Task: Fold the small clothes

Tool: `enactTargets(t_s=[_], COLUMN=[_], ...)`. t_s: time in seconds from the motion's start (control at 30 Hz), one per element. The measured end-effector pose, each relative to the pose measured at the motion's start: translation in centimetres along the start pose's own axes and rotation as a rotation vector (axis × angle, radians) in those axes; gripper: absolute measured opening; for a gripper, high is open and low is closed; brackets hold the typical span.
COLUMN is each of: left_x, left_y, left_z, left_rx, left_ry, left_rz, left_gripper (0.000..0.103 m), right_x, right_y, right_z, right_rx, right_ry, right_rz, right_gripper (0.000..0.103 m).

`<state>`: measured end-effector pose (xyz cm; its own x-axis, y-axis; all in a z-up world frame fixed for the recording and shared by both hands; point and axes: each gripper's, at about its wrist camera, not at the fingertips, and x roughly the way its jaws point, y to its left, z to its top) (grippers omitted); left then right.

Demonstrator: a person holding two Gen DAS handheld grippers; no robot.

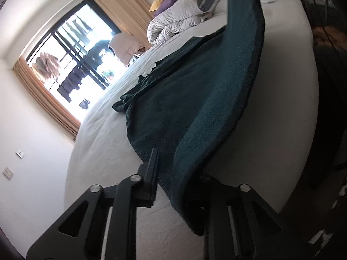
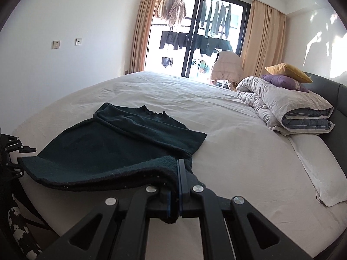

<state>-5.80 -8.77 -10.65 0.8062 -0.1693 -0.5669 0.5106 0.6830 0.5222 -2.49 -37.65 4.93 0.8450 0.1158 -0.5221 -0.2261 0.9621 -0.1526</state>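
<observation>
A dark green fleece top (image 2: 121, 143) lies on the white bed (image 2: 216, 112), its near hem lifted off the sheet. My right gripper (image 2: 178, 173) is shut on the hem's right corner. In the left wrist view the same top (image 1: 184, 99) stretches away over the bed. Its hem runs between the fingers of my left gripper (image 1: 175, 173). One finger (image 1: 153, 173) shows; the other is hidden behind the cloth. The left gripper (image 2: 21, 151) also shows at the left edge of the right wrist view, at the hem's left corner.
A folded grey duvet (image 2: 286, 108) with a purple cushion (image 2: 282, 82) and a yellow cushion (image 2: 288, 70) lies at the head of the bed. A white towel (image 2: 321, 173) lies by the right edge. A window with curtains (image 2: 195, 34) is behind.
</observation>
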Motion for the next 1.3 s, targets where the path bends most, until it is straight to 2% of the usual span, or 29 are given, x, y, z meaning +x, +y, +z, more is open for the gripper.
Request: enactTargets(t_s=[0.07, 0.2, 0.3, 0.4, 0.6, 0.8, 1.1, 1.3], left_x=[0.3, 1.7, 3.6, 5.3, 13.0, 21.9, 33.9, 38.2], left_y=[2.1, 7.0, 11.0, 14.4, 20.5, 26.0, 28.4, 29.7], left_z=[0.6, 2.5, 4.8, 7.2, 12.4, 15.5, 15.5, 15.8], left_rx=[-0.109, -0.324, -0.447, -0.512, -0.585, -0.668, -0.718, -0.711], left_ry=[0.011, 0.022, 0.02, 0.011, 0.082, 0.161, 0.302, 0.34], left_rz=[-0.055, -0.145, -0.182, -0.182, -0.178, -0.164, -0.157, -0.144], left_gripper=[0.004, 0.003, 0.003, 0.003, 0.003, 0.003, 0.003, 0.003], right_x=[0.3, 1.6, 3.2, 5.5, 12.1, 20.3, 31.2, 36.0], right_y=[-0.3, -0.7, -1.4, -2.4, -4.4, -6.2, -7.7, -8.2], right_z=[0.0, 0.5, 1.3, 2.3, 4.5, 6.6, 7.3, 7.7], right_rx=[0.014, 0.028, 0.046, 0.088, 0.126, 0.129, 0.126, 0.108], right_ry=[0.001, 0.007, 0.014, 0.026, 0.086, 0.19, 0.33, 0.398], right_rz=[0.002, 0.003, 0.001, 0.002, -0.018, -0.04, -0.046, -0.045], right_gripper=[0.004, 0.004, 0.004, 0.004, 0.004, 0.004, 0.004, 0.004])
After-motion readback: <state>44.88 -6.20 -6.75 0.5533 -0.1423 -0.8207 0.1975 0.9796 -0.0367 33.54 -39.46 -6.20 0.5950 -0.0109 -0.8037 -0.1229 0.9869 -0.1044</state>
